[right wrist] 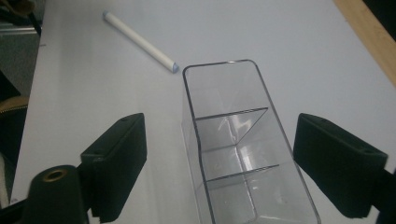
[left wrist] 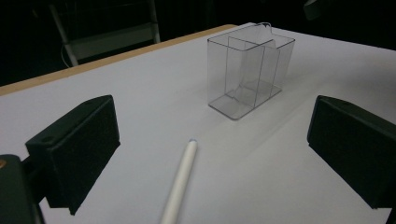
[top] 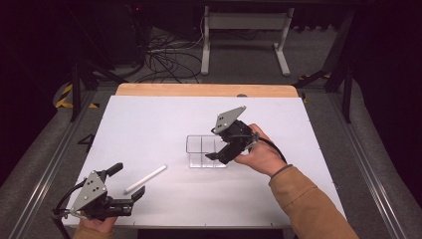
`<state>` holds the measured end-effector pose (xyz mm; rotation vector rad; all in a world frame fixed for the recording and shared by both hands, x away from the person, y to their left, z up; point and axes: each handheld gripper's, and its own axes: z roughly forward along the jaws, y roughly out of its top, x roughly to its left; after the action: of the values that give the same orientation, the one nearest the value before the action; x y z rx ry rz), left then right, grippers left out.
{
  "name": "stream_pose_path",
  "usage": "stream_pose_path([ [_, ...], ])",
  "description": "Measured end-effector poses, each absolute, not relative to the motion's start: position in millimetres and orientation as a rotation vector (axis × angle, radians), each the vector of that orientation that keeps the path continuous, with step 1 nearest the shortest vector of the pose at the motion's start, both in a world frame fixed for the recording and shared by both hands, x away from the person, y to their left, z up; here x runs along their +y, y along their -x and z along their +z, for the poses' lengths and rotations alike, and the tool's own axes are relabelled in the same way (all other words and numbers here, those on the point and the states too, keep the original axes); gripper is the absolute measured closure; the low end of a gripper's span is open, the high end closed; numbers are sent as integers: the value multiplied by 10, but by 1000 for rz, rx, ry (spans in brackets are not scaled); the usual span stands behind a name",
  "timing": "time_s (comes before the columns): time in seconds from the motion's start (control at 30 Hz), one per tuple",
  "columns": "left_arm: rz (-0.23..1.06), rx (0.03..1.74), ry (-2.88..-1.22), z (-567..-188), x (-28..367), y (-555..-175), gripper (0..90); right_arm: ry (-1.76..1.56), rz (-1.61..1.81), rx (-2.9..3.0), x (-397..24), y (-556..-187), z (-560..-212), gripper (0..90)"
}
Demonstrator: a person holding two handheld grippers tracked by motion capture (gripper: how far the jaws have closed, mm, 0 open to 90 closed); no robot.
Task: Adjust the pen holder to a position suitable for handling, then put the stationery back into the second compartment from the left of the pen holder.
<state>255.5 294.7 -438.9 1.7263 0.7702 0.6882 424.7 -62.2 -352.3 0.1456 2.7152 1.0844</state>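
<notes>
Clear plastic organiser box (top: 206, 151): rectangular, open-topped, split by inner walls into three compartments, all bare inside. Stands upright near the middle of the white table top (top: 149, 124).

White pen-shaped stick (top: 146, 179): slim, with a pale blue tip at the end facing the box. Lies flat on the table, left of the box and apart from it, angled toward the near left corner.

Right gripper (top: 217, 154): held in the person's right hand (top: 261, 154), poised over the right end of the box; jaws spread wide, one either side of the box, touching nothing.

Left gripper (top: 128, 181): at the near left edge, in the left hand (top: 94, 228); jaws parted, flanking the stick's near end, not gripping it.

Wooden table edge (top: 206, 90): along the far side.
</notes>
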Motion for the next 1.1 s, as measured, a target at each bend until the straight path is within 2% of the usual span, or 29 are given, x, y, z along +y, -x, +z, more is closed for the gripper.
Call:
stream_pose_path([
  [0.2, 689, 766, -1725, -4380, 2939, -2561, 30, -182, 1150, 2630, -752, -4157, -3431, 76],
  [0.67, 666, 761, -1724, -4359, 2927, -2594, 18, -222, 1221, 2527, -983, -4013, -3356, 12],
  [1.1, 656, 767, -1758, -4280, 2915, -2686, 27, -419, 1411, 2314, -1693, -3658, -3650, 0],
])
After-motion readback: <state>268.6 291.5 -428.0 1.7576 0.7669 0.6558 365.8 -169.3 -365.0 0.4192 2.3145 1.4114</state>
